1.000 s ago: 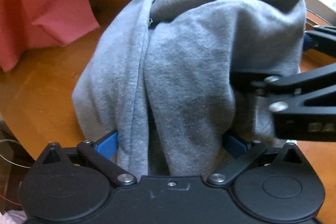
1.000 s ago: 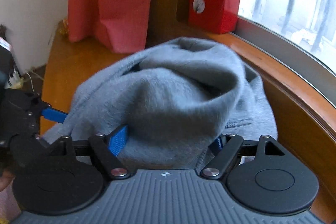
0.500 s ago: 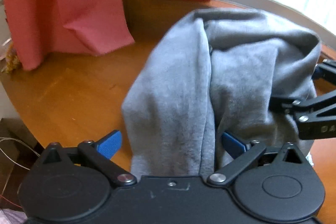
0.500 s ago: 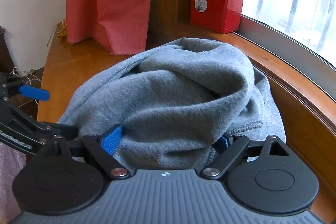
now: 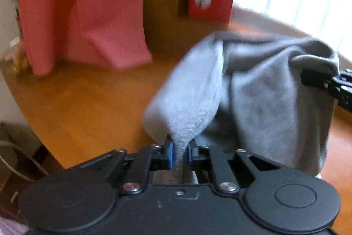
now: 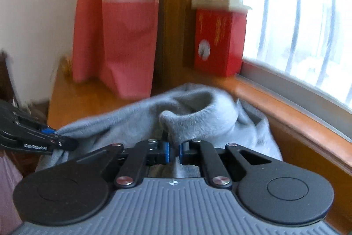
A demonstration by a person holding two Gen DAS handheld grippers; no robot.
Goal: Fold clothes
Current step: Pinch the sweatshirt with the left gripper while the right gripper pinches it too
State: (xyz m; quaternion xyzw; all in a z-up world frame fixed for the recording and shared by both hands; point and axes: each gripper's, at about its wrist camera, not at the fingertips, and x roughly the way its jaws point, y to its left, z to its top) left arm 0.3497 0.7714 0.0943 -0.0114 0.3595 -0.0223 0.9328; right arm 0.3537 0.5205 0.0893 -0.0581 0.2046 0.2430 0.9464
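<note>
A grey fleece garment [image 5: 253, 91] hangs bunched above the wooden table [image 5: 88, 107]. My left gripper [image 5: 180, 154] is shut on a pinched fold of its left edge, the cloth squeezed between the blue pads. In the right wrist view the same grey garment [image 6: 198, 116] drapes ahead, and my right gripper [image 6: 173, 152] is shut on a rolled hem of it. The right gripper [image 5: 330, 85] shows at the far right of the left wrist view, and the left gripper [image 6: 50, 142] shows at the left of the right wrist view, both gripping the cloth. Both views are blurred.
A pink curtain [image 5: 83, 10] hangs onto the table at the back left. A red box [image 6: 217, 41] stands by the wooden post [image 6: 173, 14] next to the window [image 6: 297, 14]. The raised wooden sill [image 6: 297, 122] runs along the right. Cables [image 5: 19, 164] lie off the table's left edge.
Both grippers have gone from open around the garment to shut on it. The cloth has been lifted and drawn toward me, and more of the table shows at the left.
</note>
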